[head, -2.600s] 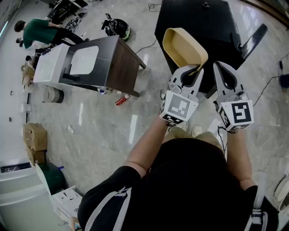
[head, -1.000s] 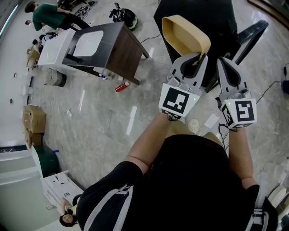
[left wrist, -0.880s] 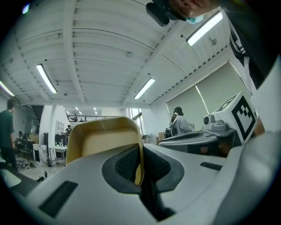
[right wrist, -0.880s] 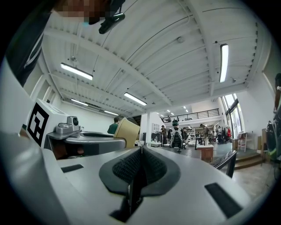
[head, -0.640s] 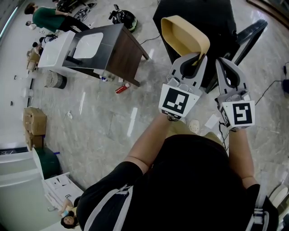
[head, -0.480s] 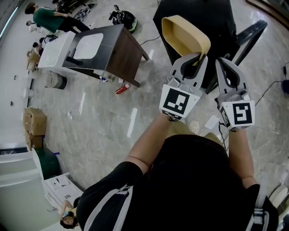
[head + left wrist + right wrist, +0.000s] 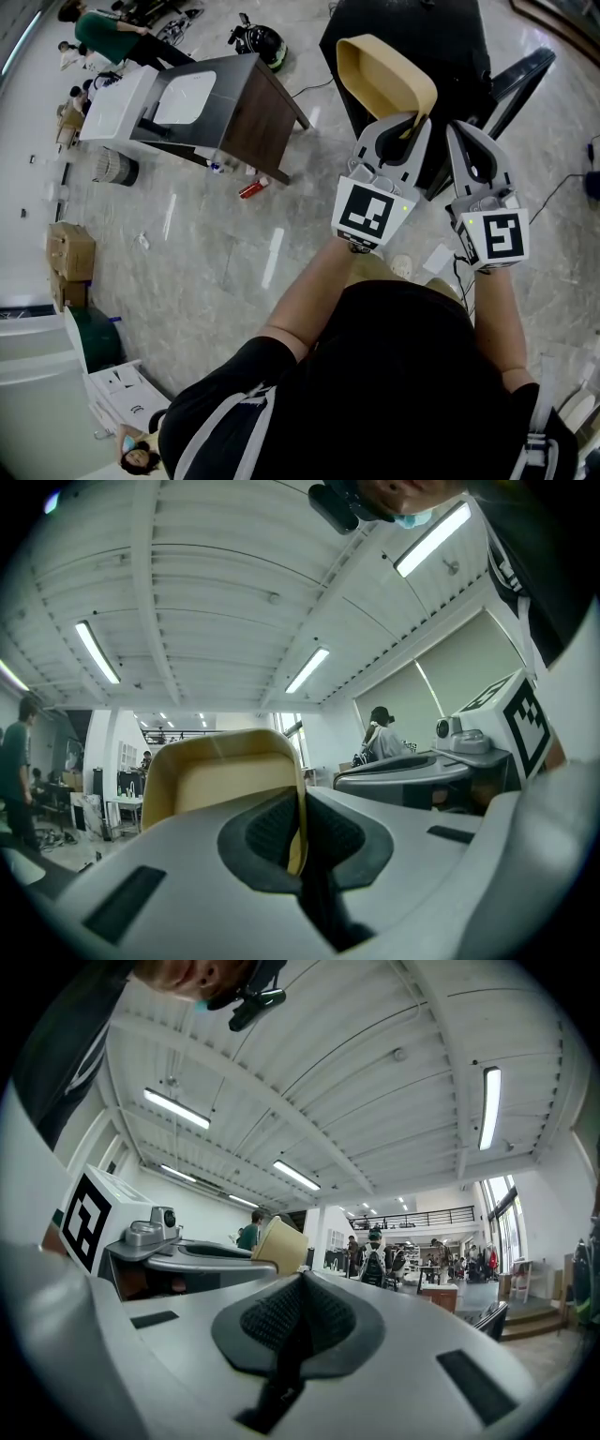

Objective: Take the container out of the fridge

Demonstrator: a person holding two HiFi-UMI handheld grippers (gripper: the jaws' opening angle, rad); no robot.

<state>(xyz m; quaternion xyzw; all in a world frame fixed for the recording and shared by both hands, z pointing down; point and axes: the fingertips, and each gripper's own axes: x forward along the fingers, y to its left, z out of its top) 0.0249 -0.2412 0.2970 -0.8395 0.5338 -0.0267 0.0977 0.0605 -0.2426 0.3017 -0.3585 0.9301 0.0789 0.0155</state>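
Note:
A tan, open plastic container (image 7: 384,80) is held up above the floor, in front of a black fridge-like cabinet (image 7: 441,37). My left gripper (image 7: 413,119) is shut on the container's rim. In the left gripper view the container's thin wall (image 7: 211,780) is pinched between the ribbed pads (image 7: 272,832). My right gripper (image 7: 461,131) stands close beside it on the right, shut with nothing between its jaws. In the right gripper view the pads (image 7: 319,1321) meet, and the container (image 7: 281,1244) shows to the left beyond the left gripper's body.
The cabinet's black door (image 7: 520,80) hangs open to the right. A dark wooden table with a white top (image 7: 202,108) stands at the upper left, with a red item (image 7: 251,187) on the floor by it. Cardboard boxes (image 7: 70,258) and a person in green (image 7: 112,33) are farther left.
Both grippers and the container are nearly still over the last second. Since the earliest frame they sit slightly higher in the head view.

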